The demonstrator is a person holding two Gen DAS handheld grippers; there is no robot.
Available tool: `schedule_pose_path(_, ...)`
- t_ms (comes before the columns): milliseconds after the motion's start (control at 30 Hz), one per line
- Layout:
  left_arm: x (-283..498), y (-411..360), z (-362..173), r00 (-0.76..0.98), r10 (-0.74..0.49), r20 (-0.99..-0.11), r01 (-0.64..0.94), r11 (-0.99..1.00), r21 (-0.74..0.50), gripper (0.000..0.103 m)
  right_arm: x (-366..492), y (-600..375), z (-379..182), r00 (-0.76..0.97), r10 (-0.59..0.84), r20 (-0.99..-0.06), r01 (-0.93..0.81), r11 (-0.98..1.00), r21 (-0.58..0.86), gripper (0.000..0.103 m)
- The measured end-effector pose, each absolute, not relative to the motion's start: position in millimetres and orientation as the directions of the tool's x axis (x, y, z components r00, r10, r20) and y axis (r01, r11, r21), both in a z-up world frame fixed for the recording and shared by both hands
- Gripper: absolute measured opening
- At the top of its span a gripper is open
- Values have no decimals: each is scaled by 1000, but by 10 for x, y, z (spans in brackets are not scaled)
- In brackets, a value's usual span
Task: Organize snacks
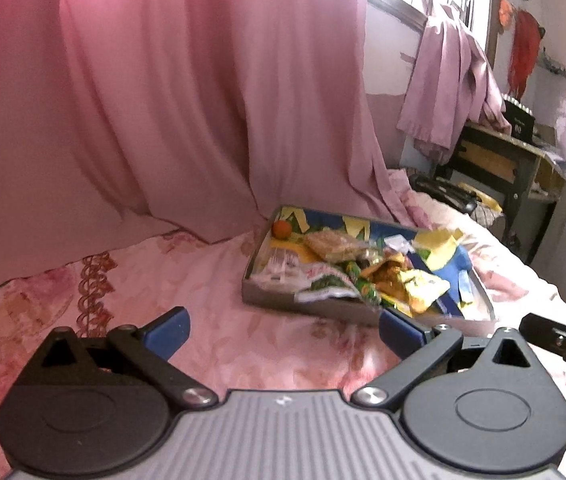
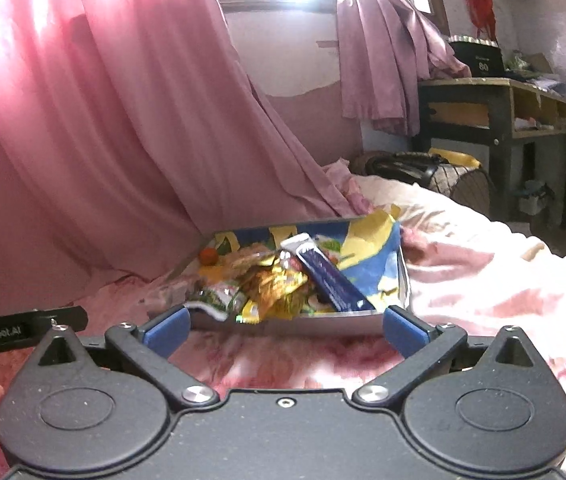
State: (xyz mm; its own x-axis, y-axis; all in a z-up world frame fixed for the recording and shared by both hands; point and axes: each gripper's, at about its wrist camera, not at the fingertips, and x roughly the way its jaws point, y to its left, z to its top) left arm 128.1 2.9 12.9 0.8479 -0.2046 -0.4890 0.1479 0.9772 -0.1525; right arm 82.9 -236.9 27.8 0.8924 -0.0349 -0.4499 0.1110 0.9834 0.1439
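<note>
Before the tray (image 2: pixel 283 322), hand-held grippers agape.

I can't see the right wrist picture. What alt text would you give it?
A shallow grey cardboard tray full of mixed snack packets, with a long dark blue wrapped bar lying on top, sits on a pink floral bedspread. The open right tool points at it with nothing between its blue fingertips. Pink curtains hang behind.
</note>
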Motion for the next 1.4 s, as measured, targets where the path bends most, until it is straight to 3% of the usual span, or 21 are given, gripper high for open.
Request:
schedule_pose_path(467,927,117,106,847,-190,-497,145,981,-128,103,503,-2309,198,864,-60,-500,145,980,134,102)
schedule_pose_path(1400,930,130,86,843,-183,-505,139,982,-124,103,586,-2302,114,835,-44,-548,142,980,138,102)
